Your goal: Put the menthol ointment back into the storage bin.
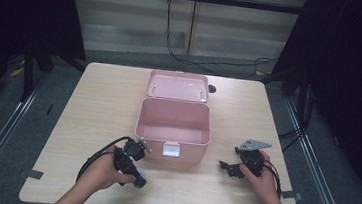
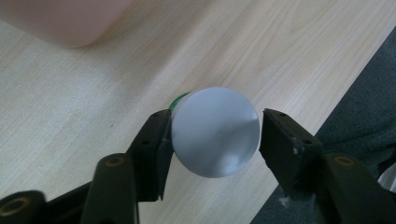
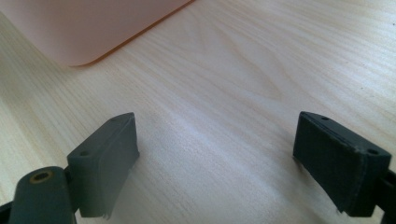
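My left hand-held gripper (image 2: 215, 140) brackets a small grey-capped bottle (image 2: 215, 132) on the table (image 2: 289, 51) before the pink box (image 1: 174, 124); one pad touches, the other stands clear. It looks light, rigid and slick, so I grip across the cap. My right hand-held gripper (image 3: 215, 154) is wide open, empty.

counter (image 1: 99, 99): pale wood, rectangular | on it: 1 open pink box (image 1: 173, 130), lid (image 1: 177, 85) laid back flat | grey-capped bottle (image 2: 215, 132) near front-left edge

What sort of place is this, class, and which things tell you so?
Probably a recording lab or test bay, not a home: a lone wooden table on grey floor, black curtains at both sides, loose cables trailing behind, and hand-held grippers by a pink box.
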`<state>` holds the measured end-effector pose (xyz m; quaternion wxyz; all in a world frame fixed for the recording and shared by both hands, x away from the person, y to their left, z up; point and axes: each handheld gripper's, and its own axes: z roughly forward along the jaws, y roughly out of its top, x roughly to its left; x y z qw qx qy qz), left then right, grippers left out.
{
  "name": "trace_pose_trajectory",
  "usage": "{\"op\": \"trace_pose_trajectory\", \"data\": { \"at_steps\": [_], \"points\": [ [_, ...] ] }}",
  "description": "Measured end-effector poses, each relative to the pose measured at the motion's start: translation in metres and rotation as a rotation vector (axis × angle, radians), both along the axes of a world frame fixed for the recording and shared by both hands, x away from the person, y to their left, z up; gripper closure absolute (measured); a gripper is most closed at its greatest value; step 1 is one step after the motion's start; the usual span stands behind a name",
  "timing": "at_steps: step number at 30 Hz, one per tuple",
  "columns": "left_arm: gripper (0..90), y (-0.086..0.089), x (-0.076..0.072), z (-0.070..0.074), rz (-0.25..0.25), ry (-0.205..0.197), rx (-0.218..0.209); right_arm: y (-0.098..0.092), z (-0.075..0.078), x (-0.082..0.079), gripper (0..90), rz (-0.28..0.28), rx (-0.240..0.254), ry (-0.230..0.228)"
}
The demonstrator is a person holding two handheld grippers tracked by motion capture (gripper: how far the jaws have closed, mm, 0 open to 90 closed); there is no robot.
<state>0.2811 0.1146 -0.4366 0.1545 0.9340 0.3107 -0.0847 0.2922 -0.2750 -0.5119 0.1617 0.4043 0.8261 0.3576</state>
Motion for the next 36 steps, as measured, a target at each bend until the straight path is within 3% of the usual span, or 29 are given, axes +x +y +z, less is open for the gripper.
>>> {"op": "trace_pose_trajectory", "data": {
  "at_steps": [11, 27, 36],
  "points": [
    [49.6, -0.002, 0.000, 0.001, -0.027, 0.006, 0.015, 0.000, 0.000, 0.000, 13.0, 0.002, 0.001, 0.001],
    [49.9, 0.000, 0.003, 0.010, -0.004, 0.017, 0.007, 0.000, 0.000, 0.000, 13.0, 0.001, 0.001, 0.001],
    [50.0, 0.005, 0.007, 0.024, 0.014, 0.027, 0.008, 0.000, 0.000, 0.000, 13.0, 0.001, 0.001, 0.001]
  ]
}}
